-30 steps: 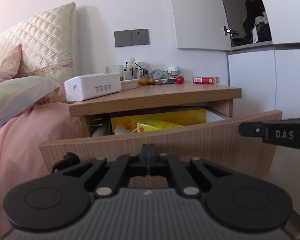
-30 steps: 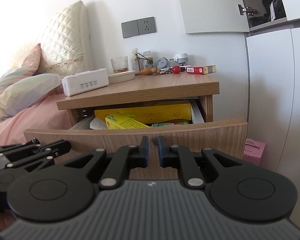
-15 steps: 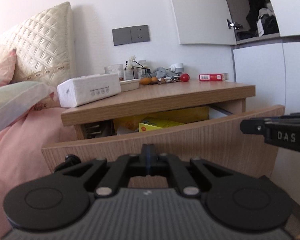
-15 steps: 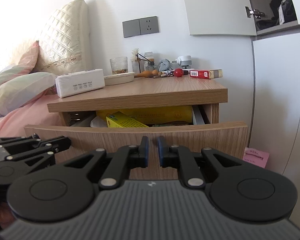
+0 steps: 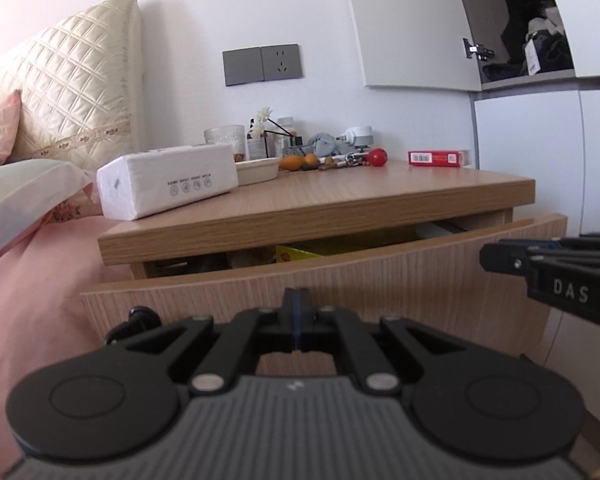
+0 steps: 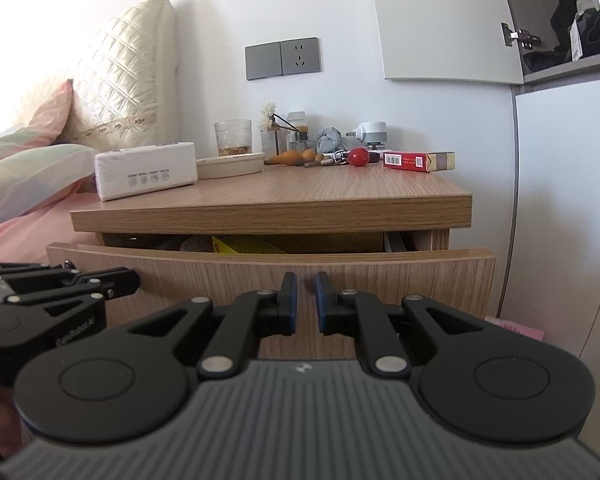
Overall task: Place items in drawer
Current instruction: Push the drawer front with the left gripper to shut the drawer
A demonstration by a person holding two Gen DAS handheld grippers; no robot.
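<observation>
The drawer [image 6: 268, 276] is standing partly open under the nightstand [image 6: 300, 200] top, directly ahead of both grippers. The left gripper [image 5: 296, 320] is pointing at its front panel, fingers pressed together, empty. The right gripper [image 6: 305, 300] is facing the panel too, fingers slightly parted, gripping nothing.

The nightstand [image 6: 340, 194] and the drawer [image 6: 380, 276] front are made of light wood with a fine grain, smooth and matt. The left gripper [image 5: 296, 312] and right gripper [image 6: 305, 300] are made of matt black plastic, with shiny metal pins. The tissue pack [image 5: 168, 178] is wrapped in soft white paper. The cup [image 6: 233, 136] is clear ribbed glass. The headboard [image 5: 72, 88] is covered in shiny quilted cream cloth
</observation>
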